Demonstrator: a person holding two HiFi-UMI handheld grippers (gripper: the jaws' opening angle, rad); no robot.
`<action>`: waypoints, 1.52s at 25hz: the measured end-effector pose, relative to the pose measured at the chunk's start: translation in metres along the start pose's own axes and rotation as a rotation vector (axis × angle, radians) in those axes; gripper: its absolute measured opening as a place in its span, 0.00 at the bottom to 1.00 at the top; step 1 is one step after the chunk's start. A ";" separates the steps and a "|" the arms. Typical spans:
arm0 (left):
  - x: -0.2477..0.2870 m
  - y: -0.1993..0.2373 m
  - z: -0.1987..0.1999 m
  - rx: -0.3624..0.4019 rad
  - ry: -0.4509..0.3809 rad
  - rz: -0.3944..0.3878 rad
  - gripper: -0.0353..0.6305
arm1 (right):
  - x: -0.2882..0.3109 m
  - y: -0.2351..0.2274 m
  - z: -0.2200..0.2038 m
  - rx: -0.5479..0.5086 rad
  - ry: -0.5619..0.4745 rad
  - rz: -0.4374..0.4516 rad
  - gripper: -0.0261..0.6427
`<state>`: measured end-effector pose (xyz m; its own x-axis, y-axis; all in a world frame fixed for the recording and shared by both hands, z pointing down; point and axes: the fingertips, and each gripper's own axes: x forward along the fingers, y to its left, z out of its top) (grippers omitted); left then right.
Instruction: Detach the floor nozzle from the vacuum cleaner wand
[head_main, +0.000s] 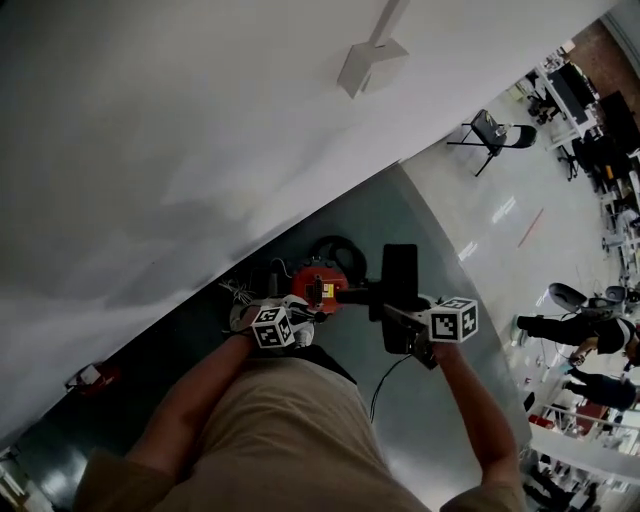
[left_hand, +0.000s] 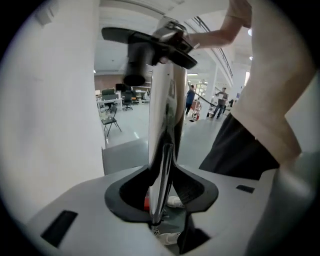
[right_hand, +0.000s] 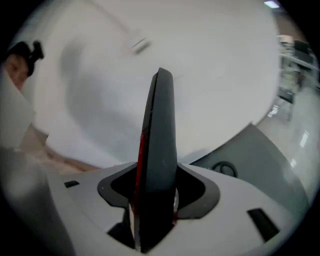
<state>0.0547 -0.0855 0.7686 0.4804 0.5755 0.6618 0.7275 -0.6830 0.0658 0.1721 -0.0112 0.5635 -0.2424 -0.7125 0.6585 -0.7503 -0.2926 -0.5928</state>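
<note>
Two claws, both clamped. My left claw (left_hand: 161, 202) grips the shiny wand (left_hand: 162, 115), centre of its view. My right claw (right_hand: 152, 212) pinches the black floor nozzle (right_hand: 159, 145) edge-on, mid-frame; in the head view it lies right of the red vacuum body (head_main: 318, 285).

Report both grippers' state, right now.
Left gripper: jaws closed on the vacuum wand.
Right gripper: jaws closed on the floor nozzle.

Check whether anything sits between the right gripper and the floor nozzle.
Nothing visible does: the right gripper is closed on the floor nozzle, which sits directly between its fingers. The left gripper clamps the wand.
</note>
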 end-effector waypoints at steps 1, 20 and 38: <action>-0.007 0.009 -0.012 -0.031 0.000 0.029 0.29 | -0.019 -0.001 0.014 0.059 -0.079 -0.015 0.38; -0.065 0.105 -0.070 -0.508 -0.049 0.322 0.29 | 0.000 0.087 0.039 -0.247 -0.196 0.054 0.38; -0.157 0.177 -0.186 -1.261 -0.265 0.642 0.41 | 0.005 0.068 0.003 -0.001 -0.233 0.095 0.38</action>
<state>0.0170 -0.3807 0.8153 0.7298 -0.0093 0.6836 -0.4888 -0.7062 0.5122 0.1217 -0.0361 0.5253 -0.1639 -0.8646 0.4749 -0.7316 -0.2164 -0.6464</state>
